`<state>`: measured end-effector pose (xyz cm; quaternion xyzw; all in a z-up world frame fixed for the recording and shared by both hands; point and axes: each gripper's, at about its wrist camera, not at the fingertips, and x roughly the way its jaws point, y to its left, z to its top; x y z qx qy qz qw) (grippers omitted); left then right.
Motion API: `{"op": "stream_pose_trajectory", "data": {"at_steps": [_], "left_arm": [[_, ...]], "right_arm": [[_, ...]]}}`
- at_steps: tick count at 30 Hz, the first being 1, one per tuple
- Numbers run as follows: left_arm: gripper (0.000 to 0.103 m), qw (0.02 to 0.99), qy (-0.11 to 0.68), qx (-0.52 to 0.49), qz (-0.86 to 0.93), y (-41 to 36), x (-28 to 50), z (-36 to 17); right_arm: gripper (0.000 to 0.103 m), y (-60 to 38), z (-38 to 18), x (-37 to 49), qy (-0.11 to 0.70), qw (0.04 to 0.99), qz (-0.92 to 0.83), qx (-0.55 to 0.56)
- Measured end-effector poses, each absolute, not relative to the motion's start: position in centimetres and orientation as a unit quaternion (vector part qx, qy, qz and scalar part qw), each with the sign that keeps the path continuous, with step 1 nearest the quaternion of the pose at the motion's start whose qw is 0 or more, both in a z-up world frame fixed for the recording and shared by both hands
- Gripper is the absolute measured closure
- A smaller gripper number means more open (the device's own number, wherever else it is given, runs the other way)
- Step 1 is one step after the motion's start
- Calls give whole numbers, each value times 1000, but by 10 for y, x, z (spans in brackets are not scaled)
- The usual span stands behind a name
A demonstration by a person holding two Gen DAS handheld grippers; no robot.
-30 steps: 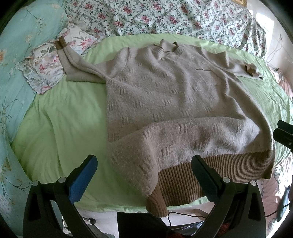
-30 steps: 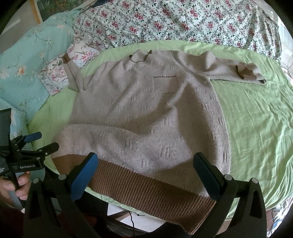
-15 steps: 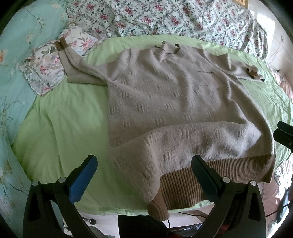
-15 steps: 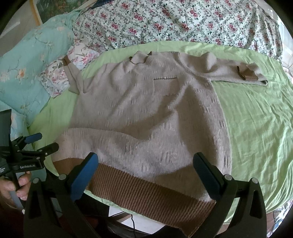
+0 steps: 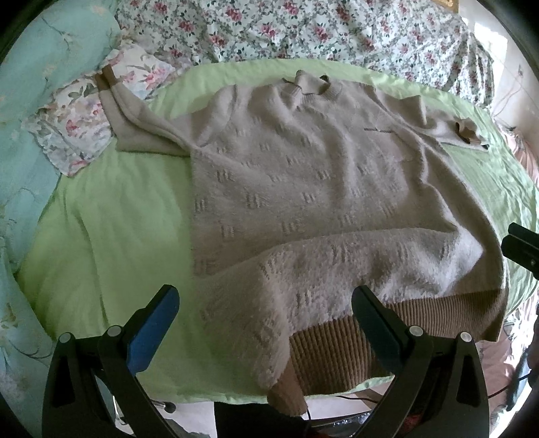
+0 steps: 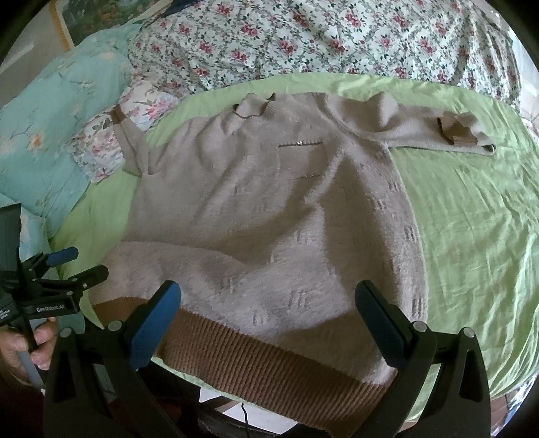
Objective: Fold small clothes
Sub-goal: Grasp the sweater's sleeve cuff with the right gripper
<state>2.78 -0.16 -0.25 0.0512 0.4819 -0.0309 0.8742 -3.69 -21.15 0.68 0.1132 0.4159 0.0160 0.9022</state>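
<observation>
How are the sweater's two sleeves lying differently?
The left sleeve stretches straight up onto the floral pillow, brown cuff at its far tip. The right sleeve lies sideways on the green sheet, with its end crumpled and the cuff folded back onto it. Both are the same beige knit as the sweater and spread outward, not yet folded in.

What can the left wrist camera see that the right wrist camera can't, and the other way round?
Only the left wrist view shows the left gripper from behind, open over the sweater's near left corner. Only the right wrist view shows the person's hand holding that gripper, a picture frame at top left, and the right gripper, open above the brown ribbed hem. Both show the beige sweater spread on the green sheet, with the floral quilt behind.
</observation>
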Motion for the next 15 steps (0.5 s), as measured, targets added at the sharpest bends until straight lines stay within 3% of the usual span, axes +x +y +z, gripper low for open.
{"op": "stream_pose_trajectory", "data": {"at_steps": [15], "left_arm": [[1,890,452,49,-12,5,94,19]], "right_arm": [[0,-318,28,3,371,917,-41,138]]}}
